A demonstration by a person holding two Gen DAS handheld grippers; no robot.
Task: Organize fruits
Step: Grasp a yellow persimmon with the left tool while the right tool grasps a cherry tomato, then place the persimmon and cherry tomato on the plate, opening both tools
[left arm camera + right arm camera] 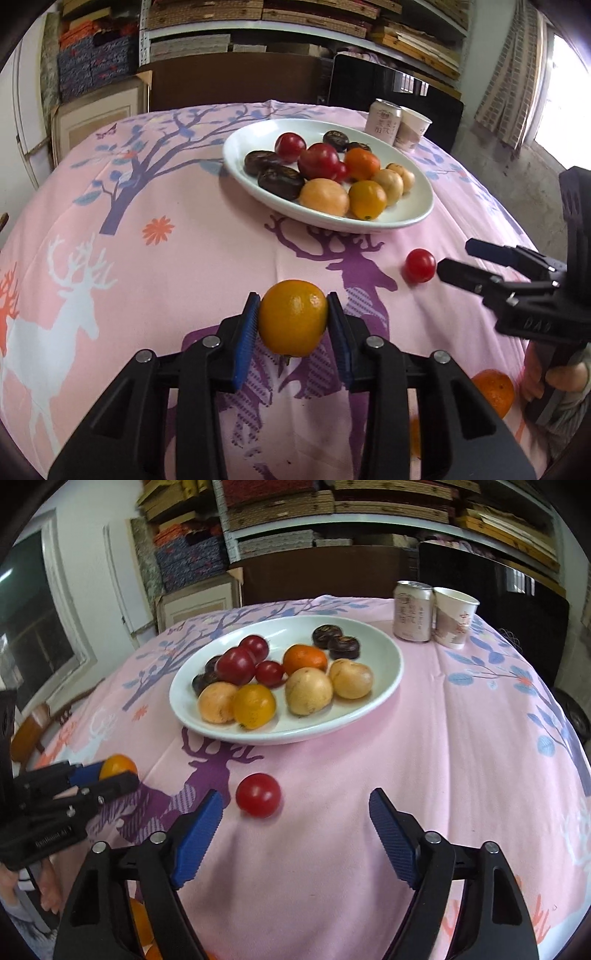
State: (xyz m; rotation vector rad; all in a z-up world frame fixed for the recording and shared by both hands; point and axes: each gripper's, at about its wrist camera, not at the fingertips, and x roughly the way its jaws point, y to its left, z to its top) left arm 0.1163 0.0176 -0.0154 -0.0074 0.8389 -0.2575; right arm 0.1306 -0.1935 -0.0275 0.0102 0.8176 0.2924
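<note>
My left gripper [291,317] is shut on a yellow-orange citrus fruit [293,318] and holds it above the pink cloth; it also shows at the left of the right wrist view [110,775]. My right gripper [295,812] is open and empty, and a loose red tomato [258,795] lies on the cloth just ahead of its left finger. In the left wrist view the right gripper [452,258] sits right beside that tomato [419,266]. A white oval plate [255,134] behind holds several red, orange, yellow and dark fruits.
A drink can [413,611] and a paper cup [454,617] stand at the table's far right. Another orange [495,391] lies near the front edge by the hand. Shelves and boxes stand behind the table.
</note>
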